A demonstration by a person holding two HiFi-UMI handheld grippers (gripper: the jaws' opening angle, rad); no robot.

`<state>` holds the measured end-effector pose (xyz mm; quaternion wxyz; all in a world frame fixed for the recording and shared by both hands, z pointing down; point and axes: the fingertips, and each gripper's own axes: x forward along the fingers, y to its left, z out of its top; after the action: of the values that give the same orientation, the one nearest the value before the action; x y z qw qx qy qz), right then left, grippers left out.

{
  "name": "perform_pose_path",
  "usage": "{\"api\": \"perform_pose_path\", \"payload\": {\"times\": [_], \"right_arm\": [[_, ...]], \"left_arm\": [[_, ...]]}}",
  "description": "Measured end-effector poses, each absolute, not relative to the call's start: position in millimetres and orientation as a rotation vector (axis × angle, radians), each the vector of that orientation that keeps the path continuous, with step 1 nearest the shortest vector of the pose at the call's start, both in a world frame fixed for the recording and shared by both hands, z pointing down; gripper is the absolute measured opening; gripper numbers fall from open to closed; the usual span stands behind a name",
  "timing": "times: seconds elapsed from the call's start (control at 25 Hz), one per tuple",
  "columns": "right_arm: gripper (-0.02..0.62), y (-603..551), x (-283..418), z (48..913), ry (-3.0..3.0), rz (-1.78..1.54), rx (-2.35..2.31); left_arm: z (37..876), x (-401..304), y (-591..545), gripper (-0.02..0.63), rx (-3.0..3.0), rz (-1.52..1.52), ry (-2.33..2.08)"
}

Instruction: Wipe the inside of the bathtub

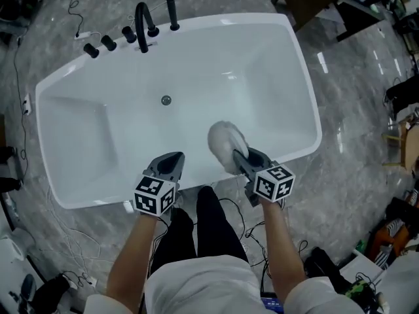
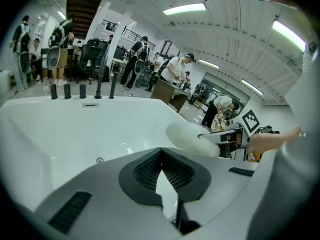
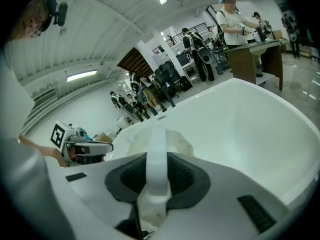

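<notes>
While right gripper (image 1: 237, 157) clamps fluffy white cloth (image 1: 221, 140), bathtub (image 1: 275, 70) glossy white

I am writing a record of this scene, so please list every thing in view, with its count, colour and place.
bathtub: one, white, centre, on the grey floor
tap fittings: five, black, far rim
drain: one, metallic, tub bottom
cleaning pad: one, white, fluffy, inside the tub at the near wall
cables: several, black and white, on the floor around the tub
left tool: one, grey, shut and empty, over the near rim
right tool: one, grey, shut on the cleaning pad
forearms: two, bare, bottom of the head view
</notes>
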<state>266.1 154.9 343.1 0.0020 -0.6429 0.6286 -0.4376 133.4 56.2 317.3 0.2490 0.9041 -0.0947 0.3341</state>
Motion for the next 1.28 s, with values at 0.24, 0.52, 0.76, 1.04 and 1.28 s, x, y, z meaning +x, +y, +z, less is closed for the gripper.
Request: {"api": "perform_pose_path", "payload": {"times": [0.24, 0.52, 0.76, 1.04, 1.28], "right_arm": [[0.098, 153, 173, 261, 2.0, -1.214, -1.996], [0.098, 160, 88, 173, 2.061, -1.054, -2.028], [0.098, 166, 35, 126, 2.148, -0.95, -2.018], [0.098, 168, 23, 87, 2.143, -0.83, -2.064], [0.098, 158, 49, 68, 2.132, -0.736, -2.158]], "left_arm": [[247, 51, 67, 0.006, 2.509, 0.782, -0.291], [163, -25, 67, 0.006, 2.614, 0.618, -0.313], [121, -73, 65, 0.006, 2.688, 0.544, -0.34], [79, -107, 54, 0.006, 2.717, 0.419, -0.463], [64, -113, 31, 0.006, 2.7, 0.348, -0.607]]}}
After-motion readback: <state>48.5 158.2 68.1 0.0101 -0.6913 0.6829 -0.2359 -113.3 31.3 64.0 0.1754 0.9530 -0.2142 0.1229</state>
